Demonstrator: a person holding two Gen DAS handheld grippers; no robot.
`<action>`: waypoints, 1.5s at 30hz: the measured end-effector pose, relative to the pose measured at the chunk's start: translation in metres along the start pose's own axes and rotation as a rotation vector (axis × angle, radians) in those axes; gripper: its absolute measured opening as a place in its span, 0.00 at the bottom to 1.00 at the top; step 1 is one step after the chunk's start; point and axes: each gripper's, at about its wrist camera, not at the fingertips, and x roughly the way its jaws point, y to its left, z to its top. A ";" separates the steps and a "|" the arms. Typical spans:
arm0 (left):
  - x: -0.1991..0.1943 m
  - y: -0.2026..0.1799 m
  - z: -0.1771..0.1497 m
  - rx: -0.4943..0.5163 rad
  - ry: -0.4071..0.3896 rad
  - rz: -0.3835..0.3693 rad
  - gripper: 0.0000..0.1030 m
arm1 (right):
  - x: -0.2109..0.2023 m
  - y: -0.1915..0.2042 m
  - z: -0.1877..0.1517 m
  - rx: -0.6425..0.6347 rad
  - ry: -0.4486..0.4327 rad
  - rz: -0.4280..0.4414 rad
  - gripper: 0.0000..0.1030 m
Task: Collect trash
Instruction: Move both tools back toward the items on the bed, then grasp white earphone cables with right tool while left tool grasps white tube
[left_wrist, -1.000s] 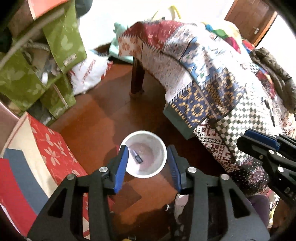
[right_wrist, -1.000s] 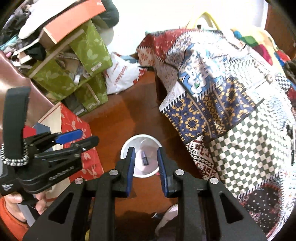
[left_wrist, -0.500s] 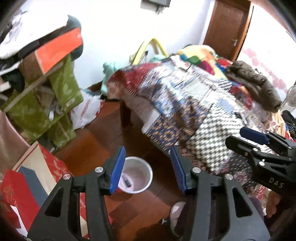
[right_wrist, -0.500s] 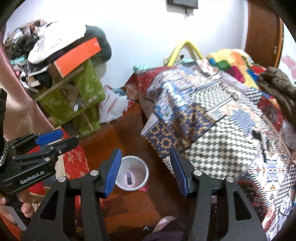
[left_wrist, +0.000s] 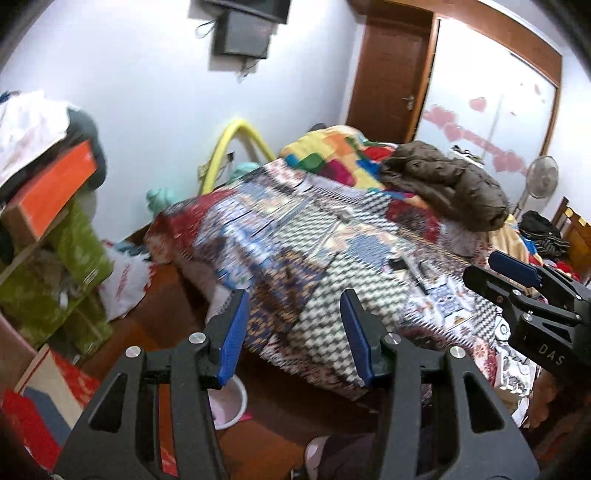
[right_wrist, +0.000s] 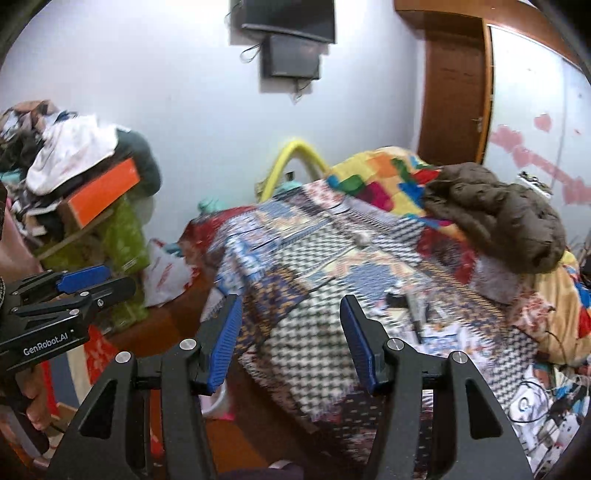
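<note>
Gaping with nothing between their blue pads, the left tool (left_wrist: 291, 334) and right tool (right_wrist: 291, 338) hang above the floor. A white bucket (left_wrist: 231, 400) sits low by the left one; beyond, dark pens (right_wrist: 415, 314) lie on the patchwork bed (right_wrist: 369, 266).

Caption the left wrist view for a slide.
Empty left tongs open above patchwork bedspread, white bucket on floor below.
</note>
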 end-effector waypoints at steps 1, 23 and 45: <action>0.002 -0.008 0.003 0.008 -0.003 -0.008 0.48 | -0.002 -0.006 0.000 0.005 -0.003 -0.008 0.50; 0.164 -0.151 0.040 0.147 0.155 -0.145 0.49 | 0.042 -0.183 -0.026 0.189 0.103 -0.204 0.51; 0.373 -0.176 0.010 0.196 0.429 -0.153 0.49 | 0.208 -0.293 -0.065 0.386 0.339 -0.152 0.51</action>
